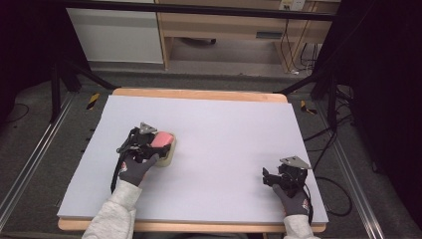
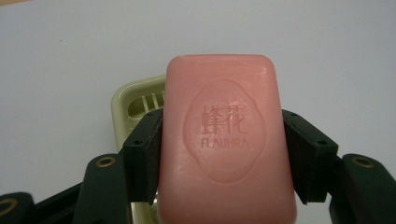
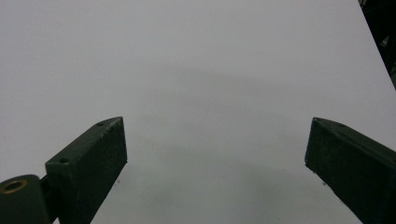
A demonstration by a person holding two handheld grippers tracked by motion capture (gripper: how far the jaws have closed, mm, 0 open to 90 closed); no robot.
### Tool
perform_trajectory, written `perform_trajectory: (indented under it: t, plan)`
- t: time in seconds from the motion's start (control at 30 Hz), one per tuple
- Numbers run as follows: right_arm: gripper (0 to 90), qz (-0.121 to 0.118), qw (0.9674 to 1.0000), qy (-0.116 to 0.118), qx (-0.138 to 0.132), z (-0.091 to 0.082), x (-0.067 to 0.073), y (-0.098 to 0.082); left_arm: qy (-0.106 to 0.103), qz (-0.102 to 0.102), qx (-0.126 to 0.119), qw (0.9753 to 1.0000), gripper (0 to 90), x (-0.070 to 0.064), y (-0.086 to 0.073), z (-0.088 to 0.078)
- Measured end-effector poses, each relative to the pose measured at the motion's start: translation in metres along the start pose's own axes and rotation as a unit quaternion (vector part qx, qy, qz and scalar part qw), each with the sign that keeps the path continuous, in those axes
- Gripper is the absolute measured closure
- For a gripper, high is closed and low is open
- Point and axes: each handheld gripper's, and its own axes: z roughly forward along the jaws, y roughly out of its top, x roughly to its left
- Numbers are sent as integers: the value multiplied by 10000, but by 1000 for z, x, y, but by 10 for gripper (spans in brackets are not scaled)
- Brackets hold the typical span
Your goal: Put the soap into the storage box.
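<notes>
Here pink soap bar (image 2: pixel 226 140) clamped across width in left gripper (image 2: pixel 224 154) jaws, long axis pointing away over soap dish (image 2: pixel 133 100); right gripper (image 3: pixel 215 154) jaws released

From above the near edge we look forward and down over the whole bench (image 1: pixel 224 129), the floor and shelving at twelve o'clock. Our left gripper view sits very close, looking along its fingers (image 2: pixel 147 154) at a pink soap bar (image 2: pixel 226 140) over a cream soap dish (image 2: pixel 135 100); the high view shares these at nine o'clock. Our right gripper view looks low across the bare bench surface (image 3: pixel 196 70) between its fingers (image 3: pixel 93 163).
</notes>
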Motion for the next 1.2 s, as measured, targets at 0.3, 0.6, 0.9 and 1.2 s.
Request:
perform_trajectory:
  t: [0.3,0.6,0.9,1.2]
  plan:
    - [59,11,10000,-5,3,0,0,0,99,-44,133,9999,370,6,-1,12]
    - [59,9,10000,-4,6,0,0,0,159,-131,190,9996,371,11,-5,17]
    - [59,13,10000,-9,4,0,0,0,189,-186,245,9993,371,13,-8,23]
    - [59,14,10000,-10,7,1,0,0,216,-169,357,9990,370,14,-11,28]
